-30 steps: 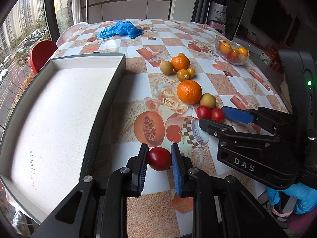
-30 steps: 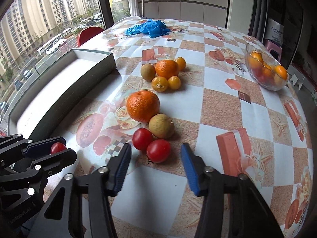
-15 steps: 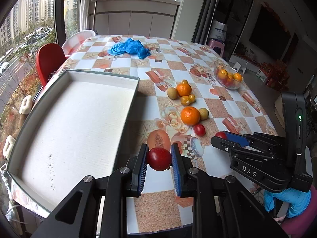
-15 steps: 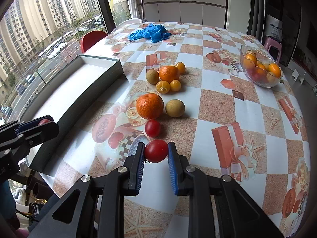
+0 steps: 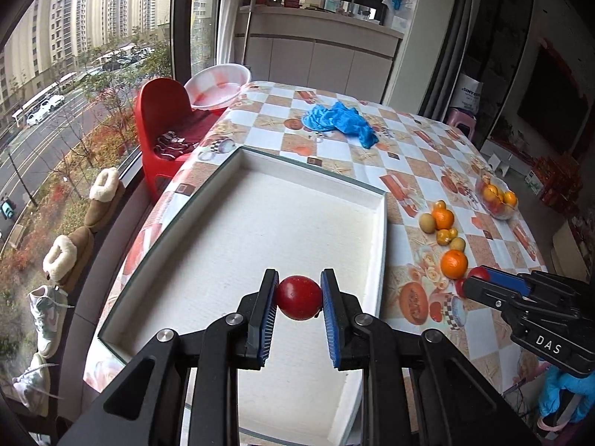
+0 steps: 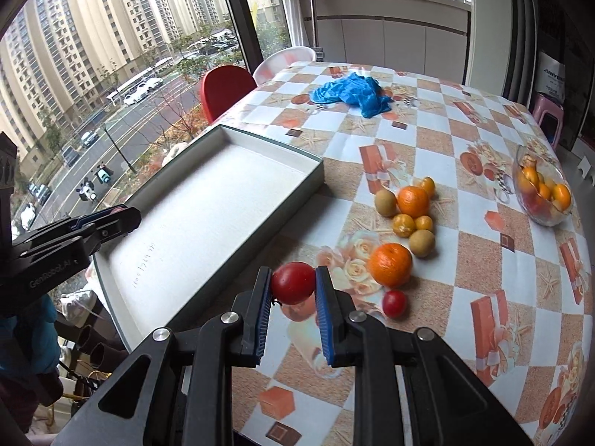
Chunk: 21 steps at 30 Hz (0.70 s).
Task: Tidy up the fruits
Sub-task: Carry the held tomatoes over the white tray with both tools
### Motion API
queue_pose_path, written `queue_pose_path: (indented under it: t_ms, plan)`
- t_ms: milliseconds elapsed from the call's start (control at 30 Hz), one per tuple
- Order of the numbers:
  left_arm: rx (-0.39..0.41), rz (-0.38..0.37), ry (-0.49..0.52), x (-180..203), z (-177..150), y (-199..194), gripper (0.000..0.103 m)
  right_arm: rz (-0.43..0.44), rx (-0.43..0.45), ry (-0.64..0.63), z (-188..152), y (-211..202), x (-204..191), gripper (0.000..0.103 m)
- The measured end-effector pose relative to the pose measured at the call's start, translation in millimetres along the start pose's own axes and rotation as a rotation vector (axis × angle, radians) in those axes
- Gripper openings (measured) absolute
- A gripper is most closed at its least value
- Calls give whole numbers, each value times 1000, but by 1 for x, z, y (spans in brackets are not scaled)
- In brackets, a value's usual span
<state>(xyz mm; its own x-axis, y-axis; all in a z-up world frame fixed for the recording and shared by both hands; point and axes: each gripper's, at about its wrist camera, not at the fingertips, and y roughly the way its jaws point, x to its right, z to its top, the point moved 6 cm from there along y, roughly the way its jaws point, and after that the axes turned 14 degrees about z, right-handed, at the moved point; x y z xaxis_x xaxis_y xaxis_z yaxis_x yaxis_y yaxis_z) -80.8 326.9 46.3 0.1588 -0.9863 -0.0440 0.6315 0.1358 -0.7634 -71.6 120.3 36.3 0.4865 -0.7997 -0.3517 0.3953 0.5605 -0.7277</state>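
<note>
The left gripper (image 5: 299,299), clenched on a dark red tomato (image 5: 298,297) as it was a second ago, has swung from above the patterned table (image 6: 465,260) to hang over the white tray (image 5: 238,245), the fruit held clear of the tray's floor. The right gripper (image 6: 292,284), then spread wide around two tomatoes on the table, has closed on one red tomato (image 6: 292,282) and lifted it just beside the tray's near wall. One small tomato (image 6: 394,303) is left on the table below a large orange (image 6: 390,264), and the other fruit lies as before.
</note>
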Motion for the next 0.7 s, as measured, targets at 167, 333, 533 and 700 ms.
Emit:
queue_pose_path:
  t_ms: [167,333,533,700]
  plan:
    - [-28,33,-29,-22,-3,16,25,33,-29,-53,15,22,-30,25]
    - [-48,63,-34,-34,-7,29,25,67,-69,-83,23,47,-52,25]
    - [-72,82,-29,-41,-11,42,25,97,-113,-98,27,73,-68,25]
    - [-94,92,-22,-44,-16,53,25,107,-152,-98,21,92,-73,25]
